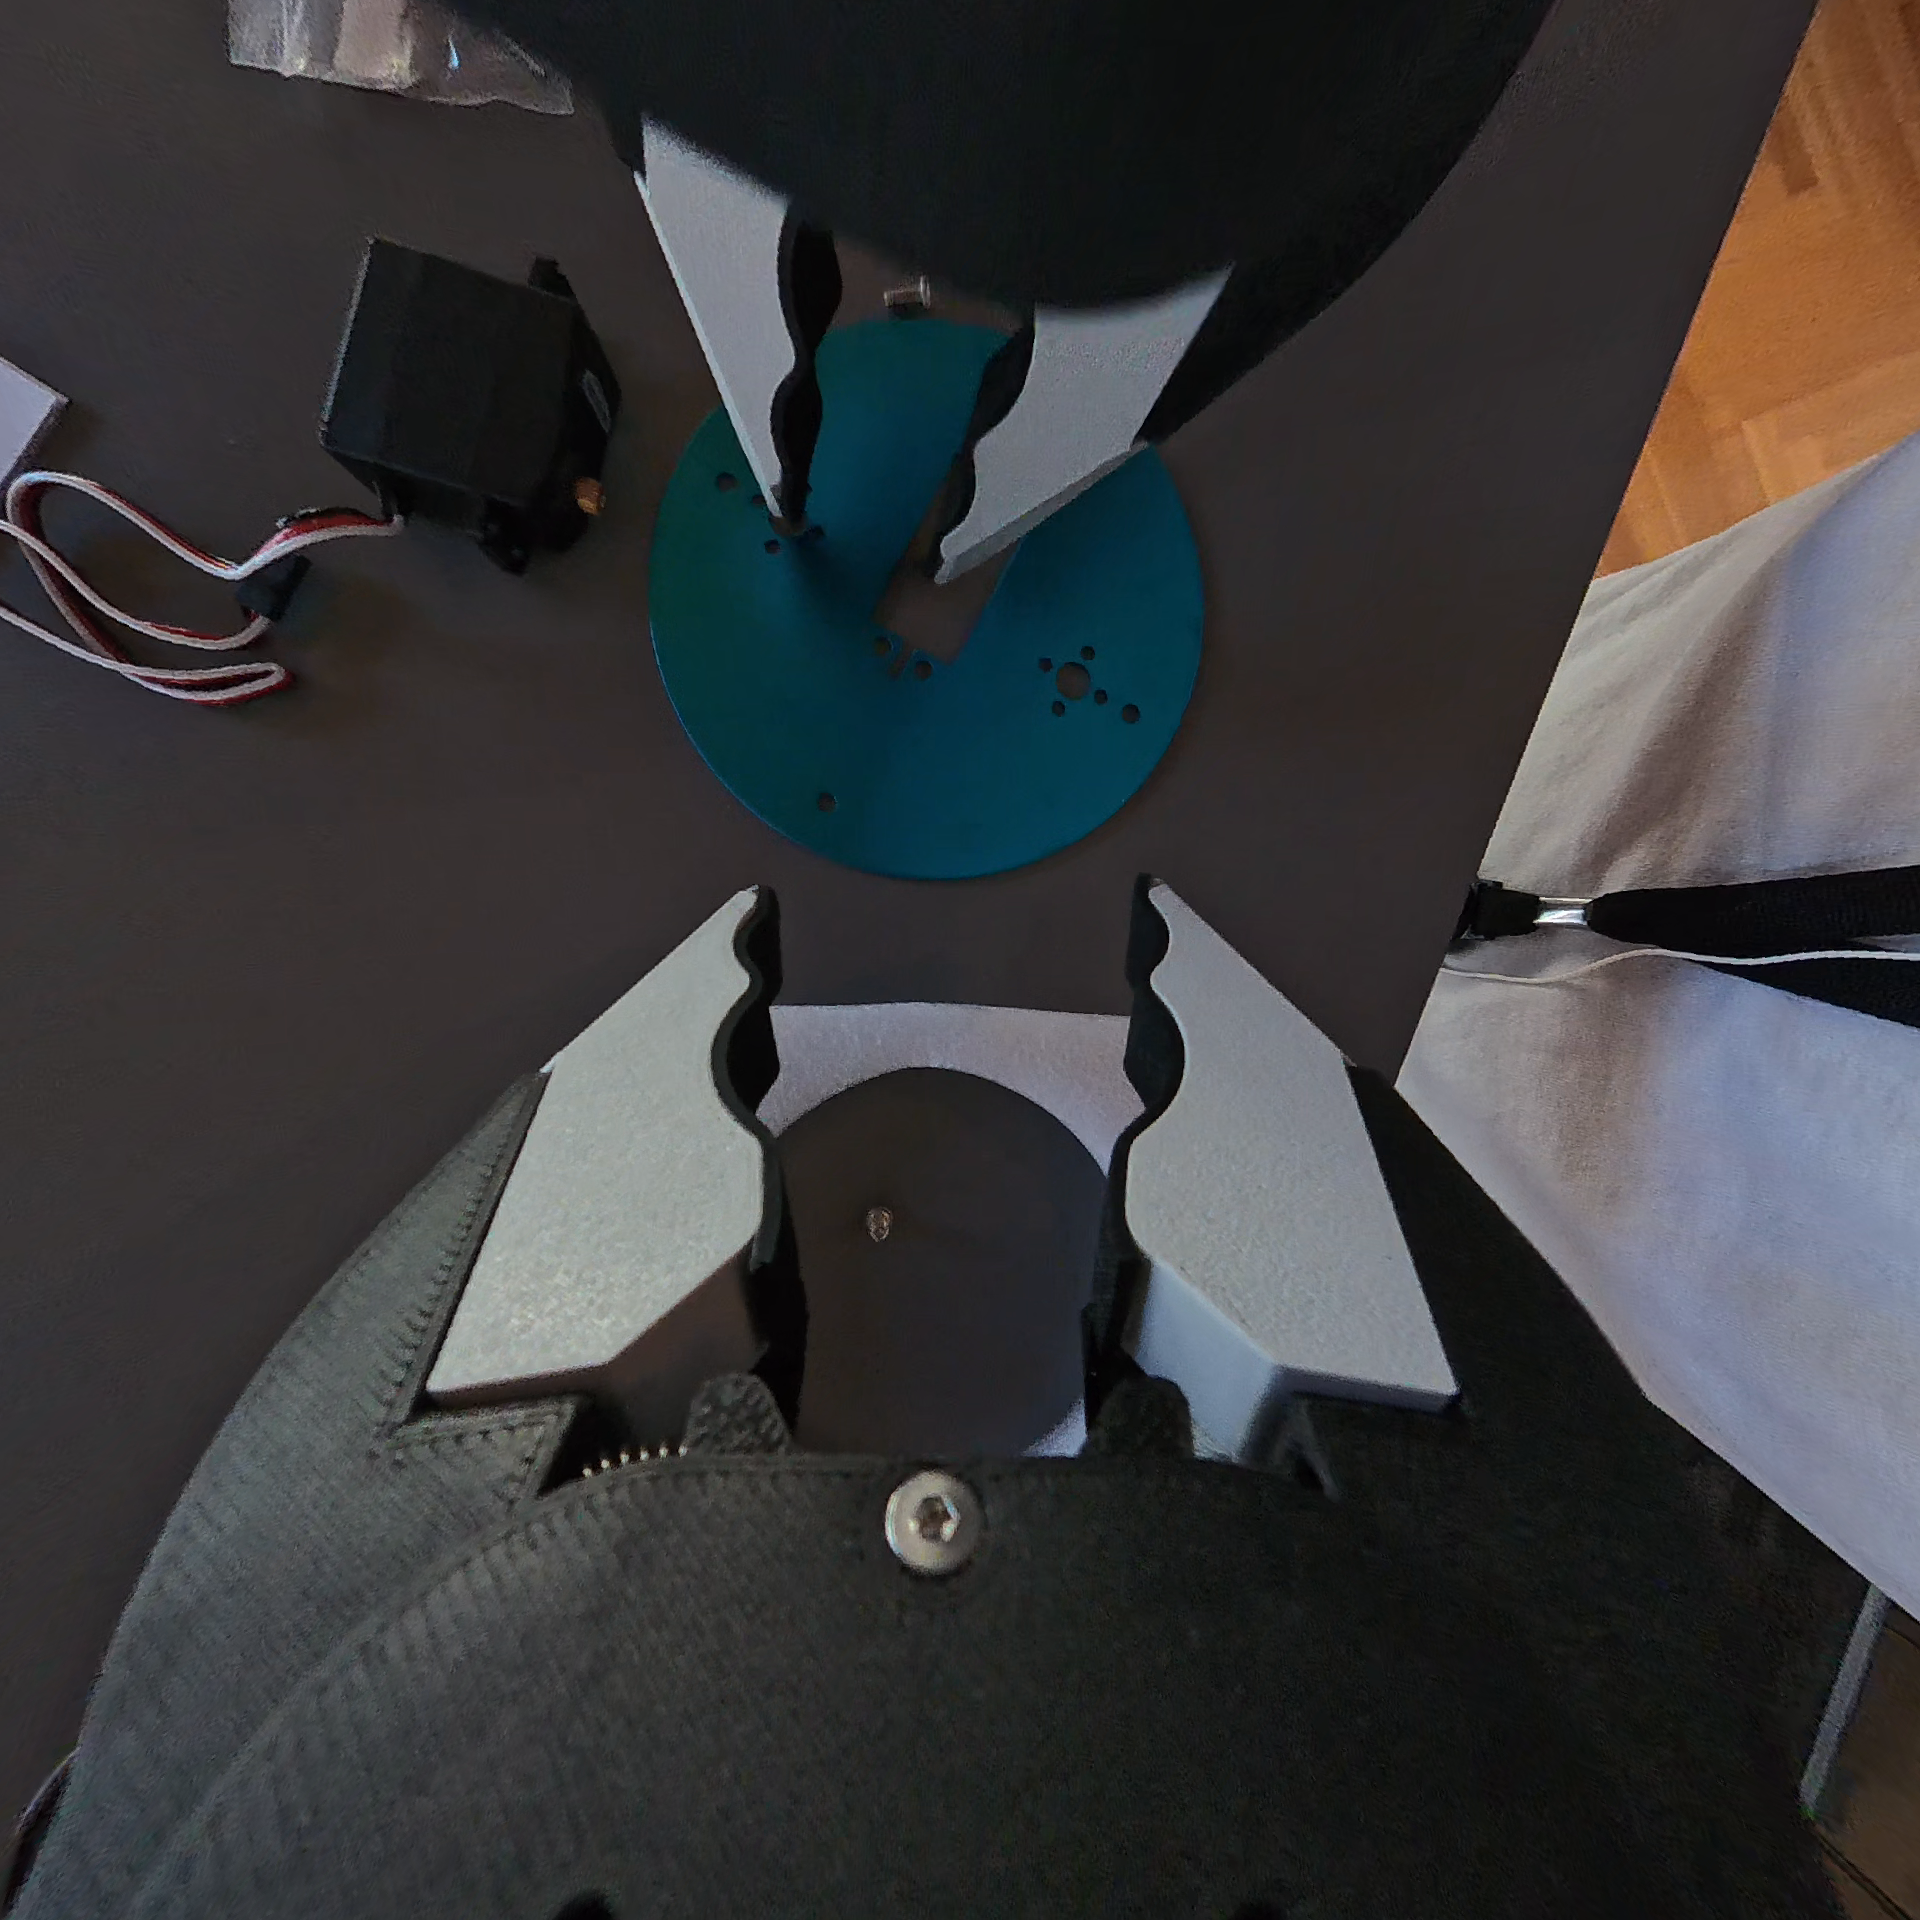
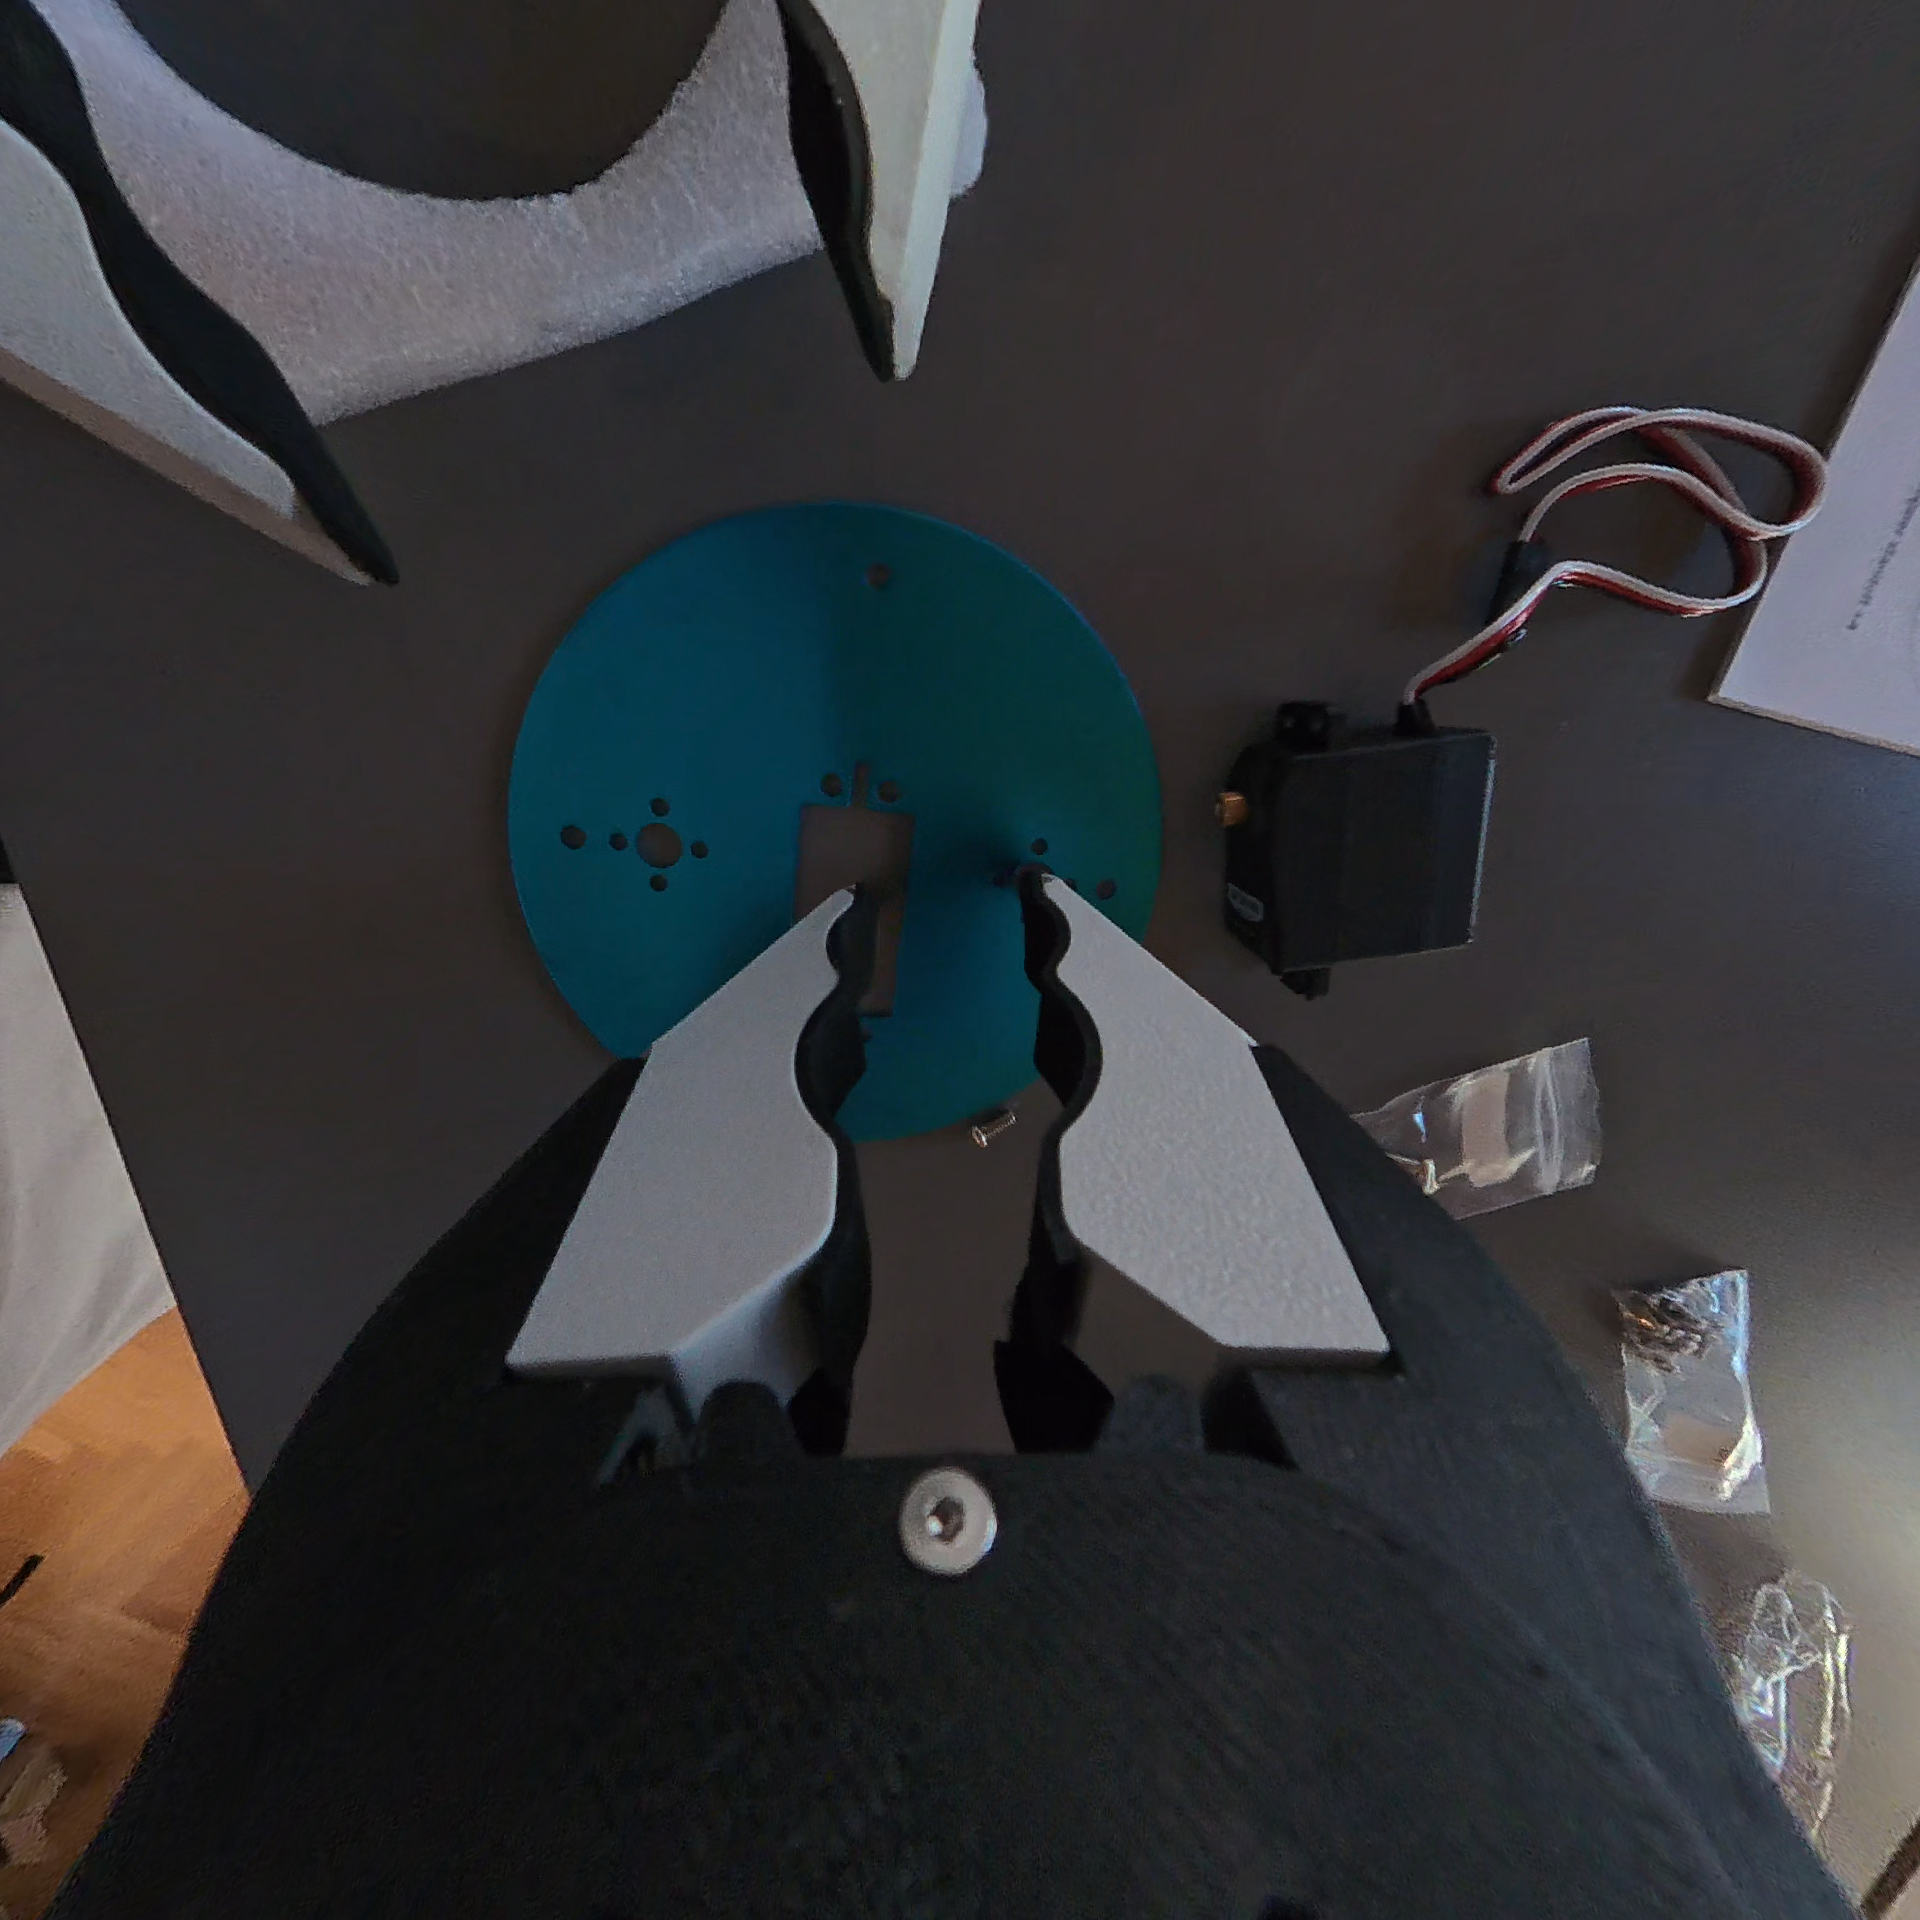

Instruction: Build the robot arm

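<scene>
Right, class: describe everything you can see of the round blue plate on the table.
The blue plate is a thin, flat disc, matte and metal-looking, lying flat on the dark table. It has a rectangular cutout near its middle, clusters of small round holes and one lone hole near the rim. The right gripper, open, has its fingertips over the plate's middle. A small screw lies at its edge.

Two matching handheld grippers

The left gripper (image 1: pixel 951 914) and right gripper (image 2: pixel 940 888) had ribbed black printed bodies, pale grey fingers (image 1: pixel 623 1174) with wavy black pads, and a silver hex screw (image 2: pixel 947 1527).
</scene>
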The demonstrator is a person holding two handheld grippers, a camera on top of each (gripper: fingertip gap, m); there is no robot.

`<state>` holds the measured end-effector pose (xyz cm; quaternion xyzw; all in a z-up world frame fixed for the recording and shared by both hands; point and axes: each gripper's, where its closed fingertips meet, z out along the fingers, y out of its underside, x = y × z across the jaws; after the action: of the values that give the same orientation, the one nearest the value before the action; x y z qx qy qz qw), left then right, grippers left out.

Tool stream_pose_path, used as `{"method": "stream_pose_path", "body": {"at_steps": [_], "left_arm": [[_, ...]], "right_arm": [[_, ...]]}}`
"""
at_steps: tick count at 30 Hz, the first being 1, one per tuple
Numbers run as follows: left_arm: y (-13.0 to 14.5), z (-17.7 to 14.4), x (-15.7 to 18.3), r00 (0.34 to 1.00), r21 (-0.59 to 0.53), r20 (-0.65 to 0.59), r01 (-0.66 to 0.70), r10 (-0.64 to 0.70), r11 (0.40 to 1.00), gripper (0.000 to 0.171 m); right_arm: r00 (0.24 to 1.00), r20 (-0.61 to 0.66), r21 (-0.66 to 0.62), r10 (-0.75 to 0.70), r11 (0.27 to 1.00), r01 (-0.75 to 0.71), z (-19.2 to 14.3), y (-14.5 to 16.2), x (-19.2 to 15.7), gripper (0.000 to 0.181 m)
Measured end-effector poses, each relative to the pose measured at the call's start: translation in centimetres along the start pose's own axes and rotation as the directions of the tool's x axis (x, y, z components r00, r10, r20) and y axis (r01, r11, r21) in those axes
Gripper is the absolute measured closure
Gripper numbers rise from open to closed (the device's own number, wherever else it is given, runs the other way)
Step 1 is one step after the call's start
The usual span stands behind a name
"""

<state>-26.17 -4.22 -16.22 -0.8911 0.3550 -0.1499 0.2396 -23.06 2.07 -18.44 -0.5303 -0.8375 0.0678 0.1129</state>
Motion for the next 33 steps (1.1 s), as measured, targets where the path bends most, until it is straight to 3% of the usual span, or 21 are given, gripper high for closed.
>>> {"method": "stream_pose_path", "body": {"at_steps": [10,20,29,30,31,33], "left_arm": [[0.2,-0.6,-0.3,1.0,-0.019,-0.009,0.004,-0.005,1.0,0.104],[1.6,-3.4,-2.0,0.997,0.011,0.008,0.083,-0.083,0.997,0.109],[0.4,-0.8,-3.6,0.962,0.007,-0.182,0.209,-0.204,0.978,0.109],[0.2,-0.5,-3.8,0.957,0.005,-0.2,0.217,-0.212,0.976,0.109],[-0.1,-0.3,-3.9,0.95,0.003,-0.223,0.227,-0.22,0.974,0.109],[-0.7,0.0,-4.0,0.935,0.004,-0.268,0.244,-0.234,0.97,0.109]], "right_arm": [[0.993,0.12,-0.008,0.004,1.0,-0.003,0.2,0.0,-0.1,0.154],[0.99,0.136,0.005,-0.039,0.999,0.038,0.3,0.0,-0.1,0.161],[0.995,0.096,0.042,-0.037,0.999,0.033,0.2,-0.1,-0.1,0.162],[0.995,0.091,0.044,-0.047,0.998,0.043,0.2,-0.2,-0.1,0.164],[0.989,0.132,0.06,-0.07,0.996,0.062,0.0,-0.5,-1.0,0.181],[0.994,0.067,0.074,-0.089,0.994,0.083,-0.2,-0.9,-0.4,0.181]]}}
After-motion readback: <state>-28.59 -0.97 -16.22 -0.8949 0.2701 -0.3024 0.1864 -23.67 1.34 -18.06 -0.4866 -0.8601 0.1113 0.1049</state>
